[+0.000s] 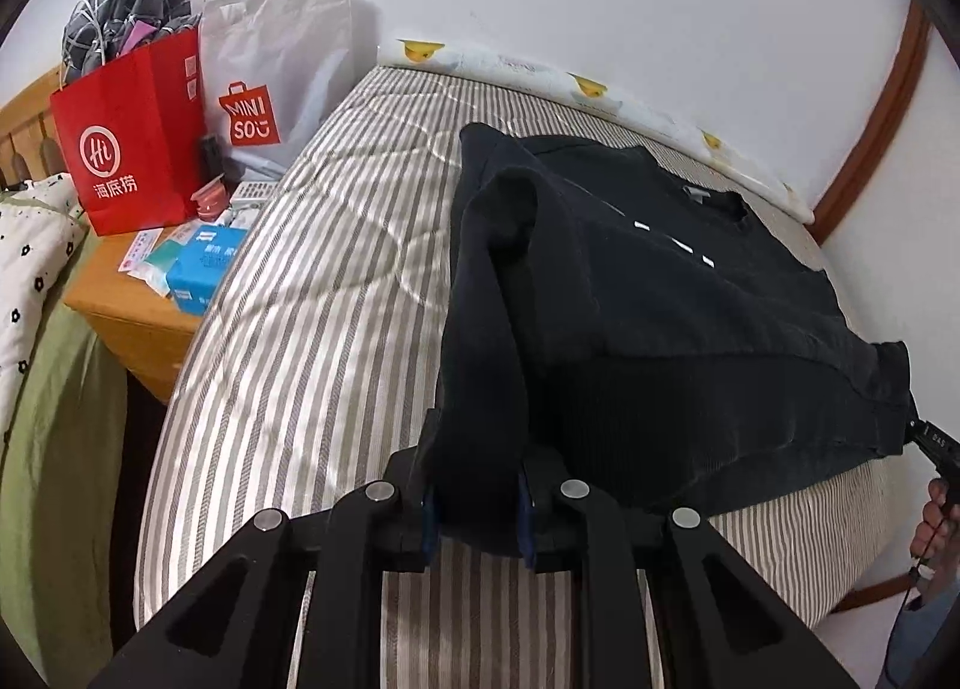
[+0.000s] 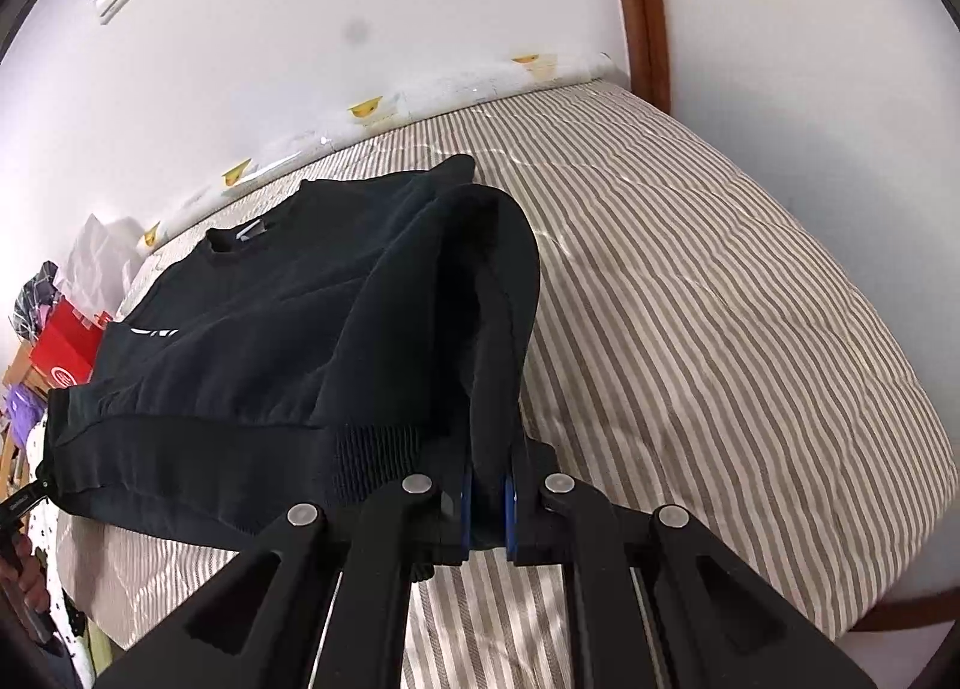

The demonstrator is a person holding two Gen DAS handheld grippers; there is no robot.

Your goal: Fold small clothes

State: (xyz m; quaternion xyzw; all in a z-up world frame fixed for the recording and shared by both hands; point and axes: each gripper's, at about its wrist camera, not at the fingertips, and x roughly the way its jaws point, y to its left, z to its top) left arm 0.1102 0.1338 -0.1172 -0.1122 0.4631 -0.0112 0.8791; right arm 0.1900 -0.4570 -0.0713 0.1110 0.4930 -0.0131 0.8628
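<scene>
Your left gripper (image 1: 477, 500) and right gripper (image 2: 486, 512) each pinch a bottom corner of the black knit sweater (image 1: 690, 299), lifting its hem off the striped bed (image 1: 312, 329) to fold it toward the collar

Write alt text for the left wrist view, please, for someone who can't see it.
The left gripper pinches a fold of a black sweater spread on a striped bed. A red bag stands on a bedside table.
</scene>
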